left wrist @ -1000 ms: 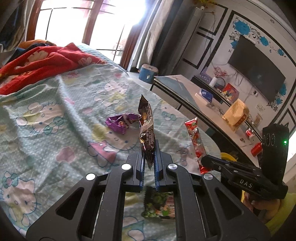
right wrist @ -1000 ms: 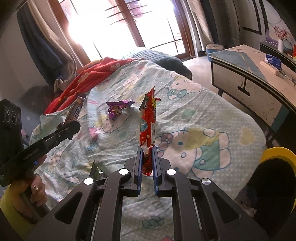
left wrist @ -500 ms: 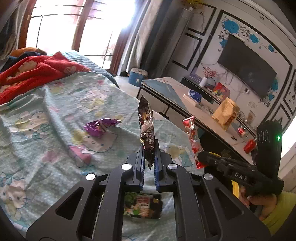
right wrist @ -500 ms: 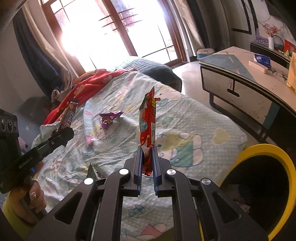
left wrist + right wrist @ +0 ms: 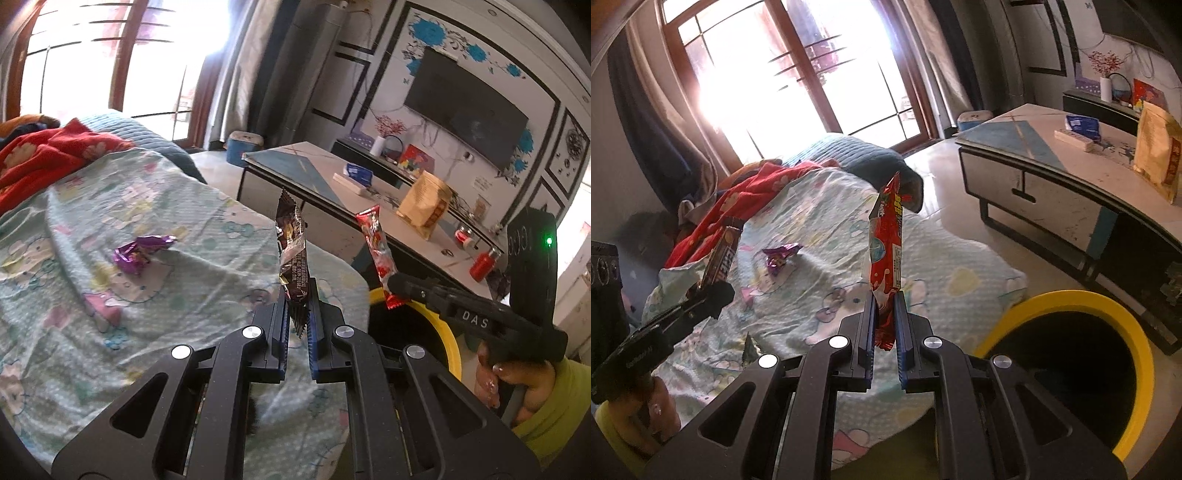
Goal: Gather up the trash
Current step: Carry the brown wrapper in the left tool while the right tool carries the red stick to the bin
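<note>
My left gripper (image 5: 297, 314) is shut on a brown snack wrapper (image 5: 293, 251), held upright above the bed's edge. My right gripper (image 5: 885, 325) is shut on a red snack wrapper (image 5: 886, 251), also upright; it shows in the left wrist view (image 5: 378, 251) too. A yellow-rimmed black bin (image 5: 1082, 365) stands on the floor by the bed, right of the right gripper; its rim also shows in the left wrist view (image 5: 448, 332). A purple wrapper (image 5: 138, 251) lies on the bedsheet (image 5: 166, 295), seen in the right wrist view (image 5: 779, 256) as well.
A red blanket (image 5: 44, 155) lies at the bed's far end. A low table (image 5: 1071, 184) with a yellow bag (image 5: 1160, 155) and boxes stands beyond the bin. A green packet edge (image 5: 749, 349) pokes out near the left hand.
Both grippers have moved back and to the right with their wrappers, off the bed's middle toward the bin. The bin's rim has come into both views.
</note>
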`<move>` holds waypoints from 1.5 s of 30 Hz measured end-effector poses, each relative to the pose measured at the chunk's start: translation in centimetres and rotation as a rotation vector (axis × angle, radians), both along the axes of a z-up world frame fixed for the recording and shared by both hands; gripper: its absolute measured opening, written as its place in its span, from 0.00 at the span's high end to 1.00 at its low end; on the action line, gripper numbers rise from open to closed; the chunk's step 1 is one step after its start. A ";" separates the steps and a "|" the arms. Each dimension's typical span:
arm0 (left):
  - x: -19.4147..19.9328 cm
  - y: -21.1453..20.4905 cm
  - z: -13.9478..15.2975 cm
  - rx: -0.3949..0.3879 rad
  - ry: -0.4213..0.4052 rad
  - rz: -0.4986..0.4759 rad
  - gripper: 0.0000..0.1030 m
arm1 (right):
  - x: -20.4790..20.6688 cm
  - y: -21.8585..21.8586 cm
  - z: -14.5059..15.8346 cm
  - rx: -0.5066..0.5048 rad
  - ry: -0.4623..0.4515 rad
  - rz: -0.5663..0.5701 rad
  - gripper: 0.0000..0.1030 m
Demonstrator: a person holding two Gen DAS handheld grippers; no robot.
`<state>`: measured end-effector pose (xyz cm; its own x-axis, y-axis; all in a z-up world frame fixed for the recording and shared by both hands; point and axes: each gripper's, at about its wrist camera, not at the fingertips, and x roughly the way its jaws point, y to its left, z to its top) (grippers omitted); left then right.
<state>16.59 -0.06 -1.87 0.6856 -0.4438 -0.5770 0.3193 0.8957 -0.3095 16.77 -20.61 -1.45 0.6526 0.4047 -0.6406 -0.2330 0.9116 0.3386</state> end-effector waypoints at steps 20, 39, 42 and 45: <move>-1.7 -8.9 -1.9 0.064 0.016 -0.208 0.96 | -2.9 -7.4 -0.7 -0.020 0.014 -0.138 0.91; -4.2 -16.7 -6.3 0.126 0.102 -0.398 0.96 | -4.4 -13.5 -4.0 -0.045 0.124 -0.240 0.91; -4.2 -17.4 -6.9 0.130 0.119 -0.413 0.96 | -4.6 -14.2 -4.9 -0.046 0.158 -0.254 0.90; -3.9 -18.3 -7.6 0.131 0.139 -0.426 0.96 | -4.7 -14.9 -5.6 -0.046 0.185 -0.267 0.89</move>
